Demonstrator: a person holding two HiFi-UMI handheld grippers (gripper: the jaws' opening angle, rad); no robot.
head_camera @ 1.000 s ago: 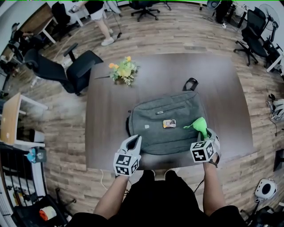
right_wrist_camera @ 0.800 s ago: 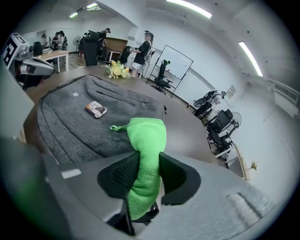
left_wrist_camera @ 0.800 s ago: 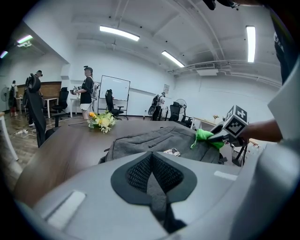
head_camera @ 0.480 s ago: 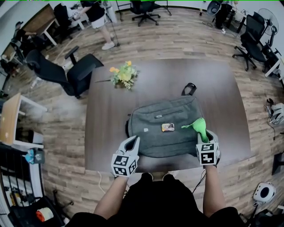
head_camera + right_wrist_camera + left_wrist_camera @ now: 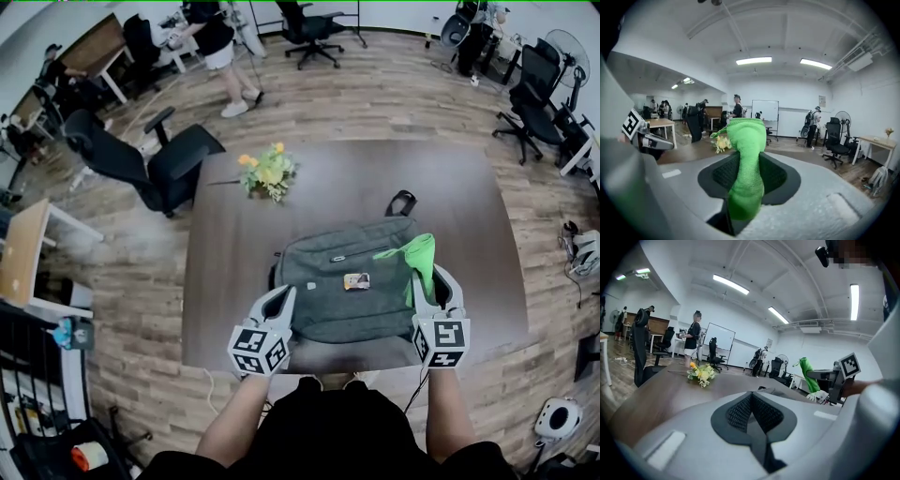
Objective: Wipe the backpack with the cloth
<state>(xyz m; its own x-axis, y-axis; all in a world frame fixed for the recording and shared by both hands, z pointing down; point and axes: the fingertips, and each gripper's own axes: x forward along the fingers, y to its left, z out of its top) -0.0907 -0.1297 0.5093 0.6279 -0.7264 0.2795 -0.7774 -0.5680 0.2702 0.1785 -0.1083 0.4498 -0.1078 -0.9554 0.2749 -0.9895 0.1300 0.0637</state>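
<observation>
— So, where does your left gripper [image 5: 283,298] stand?
— Your jaws there are pressed together on nothing, by the near left edge of the grey backpack [image 5: 337,286], which lies flat on the table [image 5: 225,244].
— And your right gripper [image 5: 431,281]?
— It pinches the green cloth [image 5: 419,255] above the backpack's right end.

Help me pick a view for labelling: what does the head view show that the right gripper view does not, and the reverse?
Only the head view shows the grey backpack lying flat on the table, with a small card on top of it. Only the right gripper view shows the right tool with its jaws shut on the green cloth, plus the ceiling lights and a whiteboard. Both show the green cloth, the flowers and the left tool.
</observation>
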